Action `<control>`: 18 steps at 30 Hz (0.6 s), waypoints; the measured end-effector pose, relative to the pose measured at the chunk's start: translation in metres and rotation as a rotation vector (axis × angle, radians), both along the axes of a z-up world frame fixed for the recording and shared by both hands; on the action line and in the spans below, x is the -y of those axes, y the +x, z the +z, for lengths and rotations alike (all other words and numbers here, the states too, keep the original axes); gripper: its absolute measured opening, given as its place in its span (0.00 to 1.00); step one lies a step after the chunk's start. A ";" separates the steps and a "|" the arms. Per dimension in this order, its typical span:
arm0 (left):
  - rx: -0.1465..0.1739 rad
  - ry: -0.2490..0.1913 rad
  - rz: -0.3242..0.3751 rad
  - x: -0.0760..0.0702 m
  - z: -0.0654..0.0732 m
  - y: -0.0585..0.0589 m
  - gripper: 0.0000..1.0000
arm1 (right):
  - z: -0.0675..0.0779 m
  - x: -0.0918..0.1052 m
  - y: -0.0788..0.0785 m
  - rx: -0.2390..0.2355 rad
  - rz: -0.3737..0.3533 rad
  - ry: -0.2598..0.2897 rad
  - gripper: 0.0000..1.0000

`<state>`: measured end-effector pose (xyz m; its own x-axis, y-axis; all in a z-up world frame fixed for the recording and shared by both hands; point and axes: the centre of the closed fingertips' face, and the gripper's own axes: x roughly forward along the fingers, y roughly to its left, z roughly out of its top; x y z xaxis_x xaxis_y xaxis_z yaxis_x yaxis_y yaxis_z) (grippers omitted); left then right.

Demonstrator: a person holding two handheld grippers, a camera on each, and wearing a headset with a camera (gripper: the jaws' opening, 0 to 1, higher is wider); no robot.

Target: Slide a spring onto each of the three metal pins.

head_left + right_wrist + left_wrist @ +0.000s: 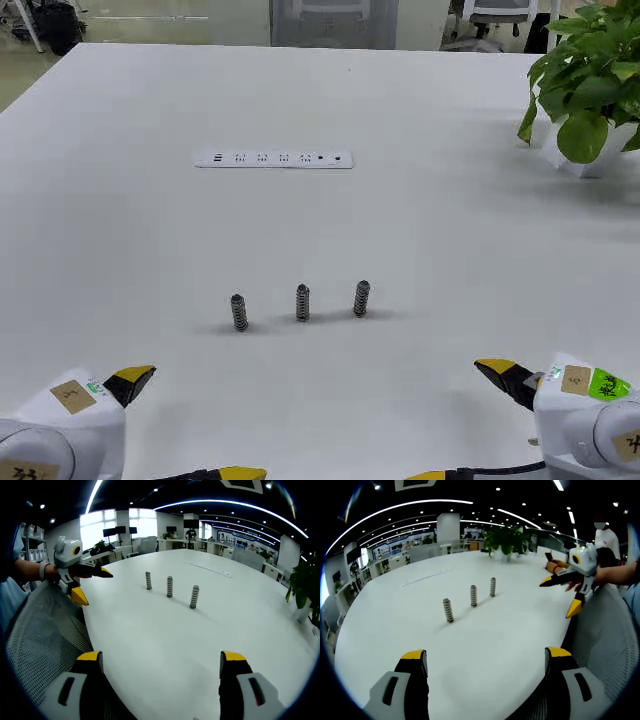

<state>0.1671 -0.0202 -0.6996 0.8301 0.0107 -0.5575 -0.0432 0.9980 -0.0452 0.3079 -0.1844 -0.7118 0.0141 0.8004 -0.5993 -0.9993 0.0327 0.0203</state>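
Observation:
Three metal pins stand in a row on the white table, each with a spring around it: the left one (239, 312) (448, 610) (148, 580), the middle one (302, 302) (473, 595) (169, 586) and the right one (361, 298) (492, 587) (194, 596). My left gripper (185, 425) (485, 660) (90, 584) is open at the near left table edge, nothing between its yellow-tipped jaws. My right gripper (460, 420) (157, 662) (560, 597) is open at the near right edge, also holding nothing. Both are well short of the pins.
A white power strip (274, 159) lies farther back on the table. A potted green plant (590, 85) stands at the far right edge. Office chairs stand beyond the table's far end. A hand and sleeve (615, 575) hold the right gripper.

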 end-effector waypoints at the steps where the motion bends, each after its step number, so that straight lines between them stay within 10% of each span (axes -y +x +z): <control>1: 0.000 0.000 0.000 0.000 0.000 0.000 1.00 | 0.000 0.000 0.000 0.000 0.001 0.000 0.98; 18: 0.005 -0.006 0.007 -0.002 -0.001 0.000 0.99 | -0.005 0.001 0.002 -0.010 0.000 -0.005 0.97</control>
